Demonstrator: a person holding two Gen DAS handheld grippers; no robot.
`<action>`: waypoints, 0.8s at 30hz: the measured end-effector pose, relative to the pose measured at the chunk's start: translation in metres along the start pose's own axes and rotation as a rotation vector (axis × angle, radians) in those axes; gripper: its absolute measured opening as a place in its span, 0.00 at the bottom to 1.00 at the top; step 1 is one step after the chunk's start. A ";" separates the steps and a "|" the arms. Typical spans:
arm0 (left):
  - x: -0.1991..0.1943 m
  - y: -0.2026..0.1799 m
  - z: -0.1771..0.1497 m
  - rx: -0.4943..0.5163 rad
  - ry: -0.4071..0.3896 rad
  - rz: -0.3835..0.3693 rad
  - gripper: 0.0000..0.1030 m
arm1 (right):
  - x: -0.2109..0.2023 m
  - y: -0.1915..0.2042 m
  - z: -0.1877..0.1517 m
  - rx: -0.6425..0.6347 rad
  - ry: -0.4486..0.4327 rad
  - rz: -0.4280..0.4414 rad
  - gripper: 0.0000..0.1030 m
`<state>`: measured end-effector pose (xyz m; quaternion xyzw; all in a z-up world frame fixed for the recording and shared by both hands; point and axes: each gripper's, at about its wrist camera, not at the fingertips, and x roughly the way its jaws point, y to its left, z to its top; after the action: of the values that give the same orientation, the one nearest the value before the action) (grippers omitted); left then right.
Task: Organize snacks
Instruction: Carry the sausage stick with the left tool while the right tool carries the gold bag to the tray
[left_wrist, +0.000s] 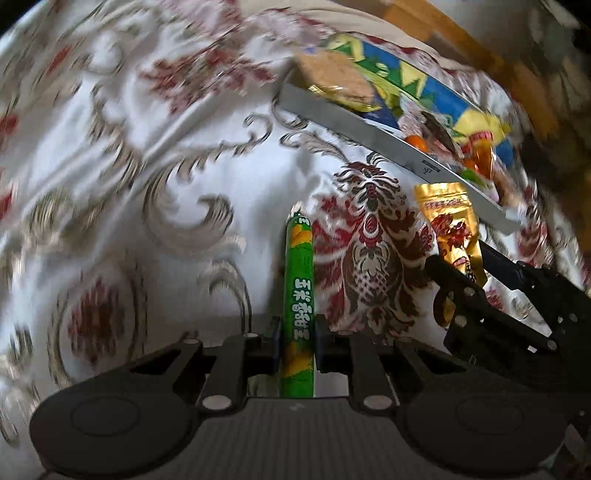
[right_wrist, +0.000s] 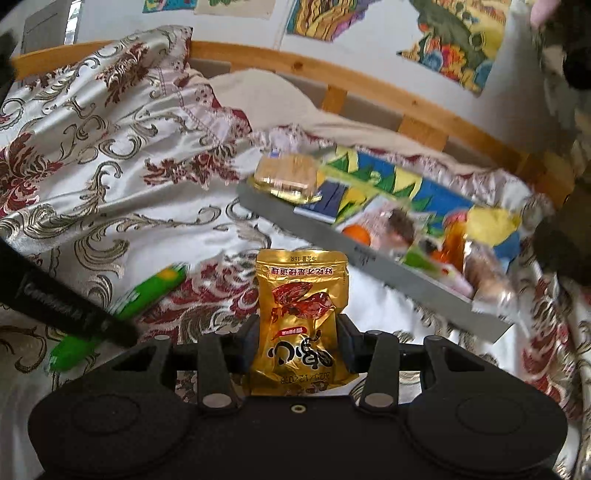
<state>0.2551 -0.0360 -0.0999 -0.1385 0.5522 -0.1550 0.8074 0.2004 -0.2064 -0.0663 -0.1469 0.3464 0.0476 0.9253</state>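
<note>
The near end of the green snack stick (left_wrist: 297, 295) disappears under the left claw's (left_wrist: 297, 345) body, and a black arm covers its middle in the right wrist view. The gold pouch's (right_wrist: 303, 321) bottom edge hides behind the right claw (right_wrist: 300, 341). Inside the grey tray (right_wrist: 388, 266) the snacks smear into colour, their labels unreadable. The bedspread (left_wrist: 129, 147) pattern blurs toward the left edge.

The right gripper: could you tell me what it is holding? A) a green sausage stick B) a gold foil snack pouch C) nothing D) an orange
B: in the right wrist view the right gripper is closed on the gold foil snack pouch, while the left gripper holds the green sausage stick.
</note>
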 end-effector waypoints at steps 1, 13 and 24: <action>-0.003 0.000 -0.002 -0.012 -0.006 -0.011 0.17 | -0.001 0.000 0.001 0.000 -0.006 0.001 0.44; -0.047 -0.029 0.000 0.076 -0.265 -0.077 0.17 | -0.023 -0.005 0.009 -0.022 -0.108 -0.041 0.44; -0.046 -0.078 0.072 0.096 -0.449 -0.108 0.17 | -0.014 -0.045 0.028 -0.016 -0.330 -0.202 0.44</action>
<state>0.2987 -0.0849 -0.0049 -0.1603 0.3425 -0.1892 0.9062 0.2161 -0.2406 -0.0264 -0.1784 0.1732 -0.0192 0.9684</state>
